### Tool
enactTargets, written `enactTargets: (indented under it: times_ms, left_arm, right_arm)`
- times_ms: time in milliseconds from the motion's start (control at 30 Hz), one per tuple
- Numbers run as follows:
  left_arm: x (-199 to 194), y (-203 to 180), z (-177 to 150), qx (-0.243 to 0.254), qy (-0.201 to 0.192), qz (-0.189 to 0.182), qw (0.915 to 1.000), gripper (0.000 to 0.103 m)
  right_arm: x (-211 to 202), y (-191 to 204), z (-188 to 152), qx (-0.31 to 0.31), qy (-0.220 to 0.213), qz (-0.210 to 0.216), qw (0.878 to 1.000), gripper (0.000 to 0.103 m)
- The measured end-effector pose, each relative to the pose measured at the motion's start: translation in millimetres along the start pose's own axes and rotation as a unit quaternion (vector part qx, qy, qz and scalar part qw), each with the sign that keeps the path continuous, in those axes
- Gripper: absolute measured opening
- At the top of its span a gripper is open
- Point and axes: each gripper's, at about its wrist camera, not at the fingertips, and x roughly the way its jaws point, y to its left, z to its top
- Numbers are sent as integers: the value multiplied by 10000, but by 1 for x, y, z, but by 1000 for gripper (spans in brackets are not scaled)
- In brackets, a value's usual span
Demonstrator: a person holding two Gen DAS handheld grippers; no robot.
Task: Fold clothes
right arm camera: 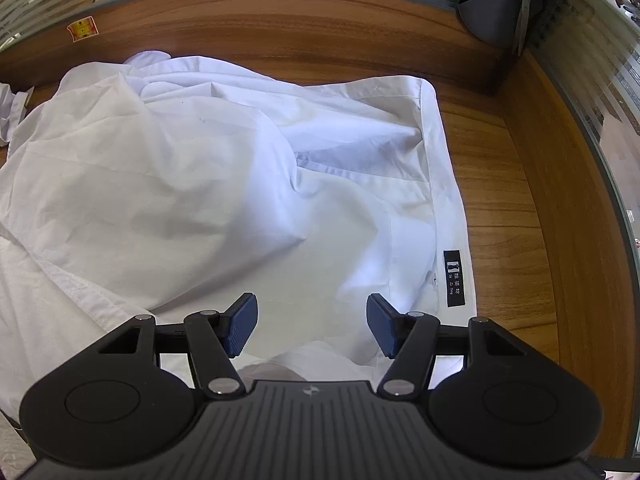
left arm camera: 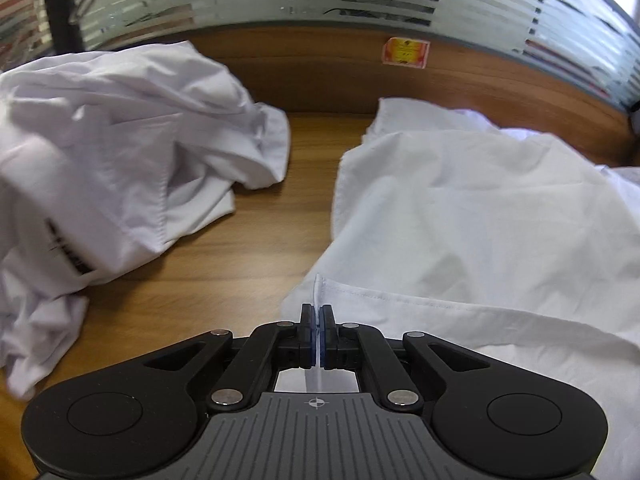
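Pinched between the pressed-together pads of the left gripper [left arm camera: 319,334] is a hem edge of the white shirt [right arm camera: 192,184], which is spread across the wooden counter [right arm camera: 500,216]. Directly ahead of the right gripper [right arm camera: 312,330], held spread and empty, thin wrinkled cotton is seen.

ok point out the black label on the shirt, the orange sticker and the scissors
black label [right arm camera: 455,278], right wrist view, middle of the tag
orange sticker [left arm camera: 407,53], left wrist view, its centre
scissors [right arm camera: 522,20], right wrist view, on the blades
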Motion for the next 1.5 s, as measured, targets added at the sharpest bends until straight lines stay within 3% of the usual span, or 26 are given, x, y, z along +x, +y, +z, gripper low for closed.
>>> enactTargets:
  times_ms: [100,233,433,600,633,733,967,1267,1400,1467,1500]
  left_arm:
    - [7,1,-5,-67,158,94,9998,4]
    - [9,-3,0,-166,91,176,9997,4]
    - [13,0,6,-644,164,168,9976,4]
    - [14,1,6,-801,242,203,9963,4]
    - [14,0,6,-782,244,215,9964,4]
    - [8,-2,8,-717,164,263,9969,4]
    - [-35,-1,10,-863,-299,501,9946,4]
    - [28,-7,1,-335,291,786,9959,4]
    - [38,-8,0,-399,402,768,9954,5]
    - [32,-3,2,-572,369,658,9955,9]
    - [27,1,4,-690,342,547,9955,22]
  right_arm:
    - [3,3,-2,-123,-6,6,9999,67]
    - [0,3,-12,-426,31,4,9991,67]
    - [-7,2,-37,-917,205,85,9955,67]
    - [6,4,-50,-1341,266,-392,9898,66]
    - [10,4,-50,-1379,255,-493,9889,60]
    - [23,3,-46,-1448,234,-708,9866,2]
    - [10,-13,-21,-889,-184,-1034,9905,1]
    - [75,-7,-9,-1160,269,-1251,9850,1]
    - [82,-7,-7,-1217,375,-1238,9841,1]
    - [82,-9,-5,-1204,406,-1192,9847,1]
    - [82,-11,-5,-1192,422,-1165,9851,1]
